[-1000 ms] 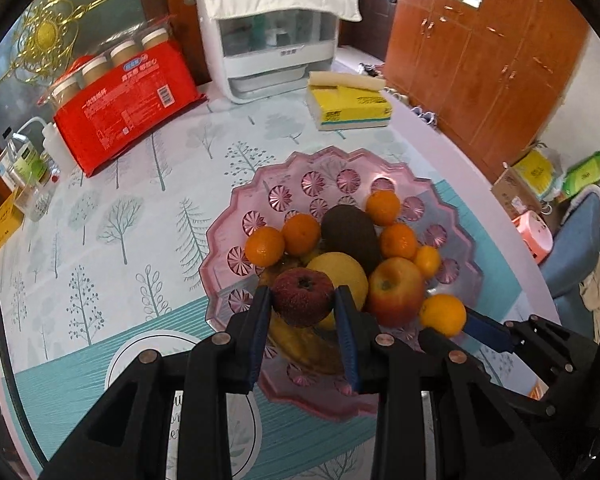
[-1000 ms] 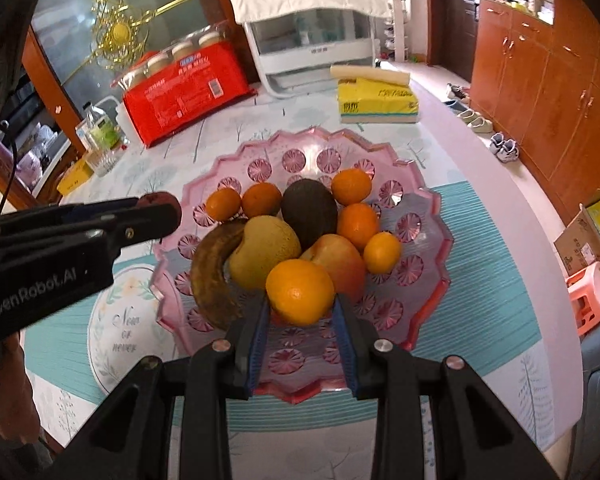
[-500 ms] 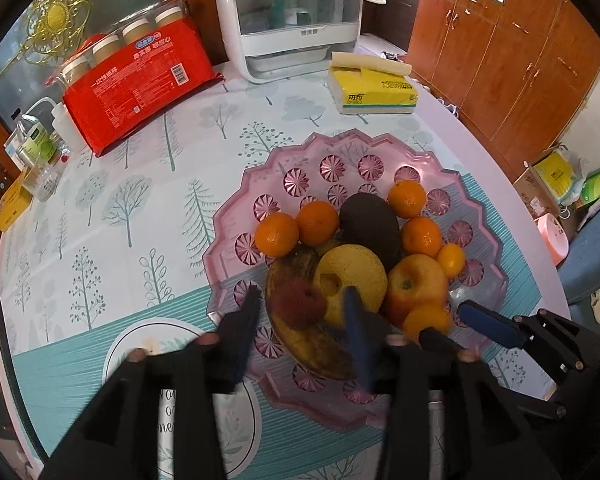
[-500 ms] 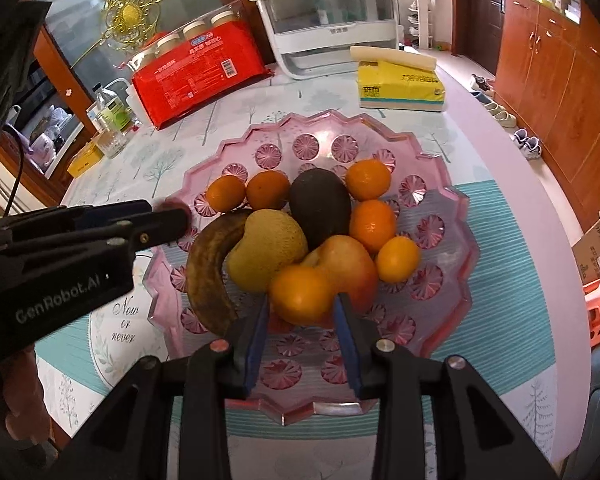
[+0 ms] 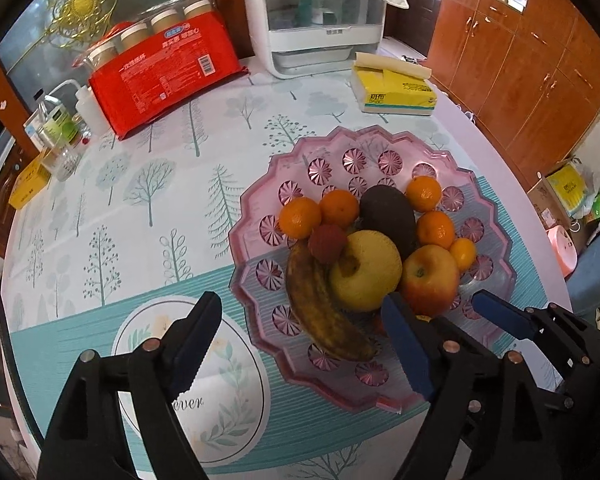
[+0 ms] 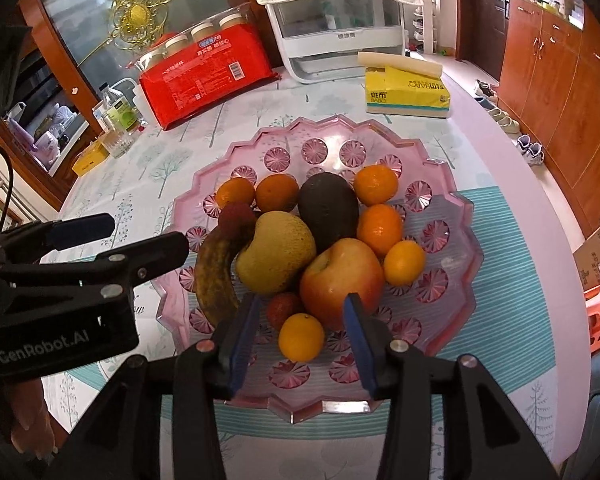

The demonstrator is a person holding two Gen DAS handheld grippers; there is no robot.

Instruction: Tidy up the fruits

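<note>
A pink glass plate point(image 5: 256, 216) point(image 6: 460, 200) holds a browned banana point(image 5: 324, 320), a yellow pear point(image 5: 366, 272), an apple point(image 5: 430, 276), a dark avocado point(image 5: 388, 212) and several mandarins. A bumpy red fruit point(image 5: 327, 242) rests on the banana's far end beside the pear. My left gripper point(image 5: 300, 344) hovers over the plate's near rim, jaws opening wide and gripping nothing. A small orange point(image 6: 301, 337) lies on the plate's front between the fingers of my right gripper point(image 6: 300, 338). Its jaws are opening, and the pads stand clear of the orange. A second red fruit point(image 6: 284, 308) sits just behind it.
At the table's back stand a red pack of cups point(image 5: 164, 76), a white appliance point(image 5: 316, 32) and a yellow tissue pack point(image 5: 396, 88). Bottles point(image 5: 56, 128) crowd the left edge. The table's curved edge runs along the right, with wooden cabinets point(image 5: 540, 80) beyond.
The left gripper let go of the red fruit, which now lies on the banana, and its jaws spread wide. The right gripper released the orange onto the plate's front.
</note>
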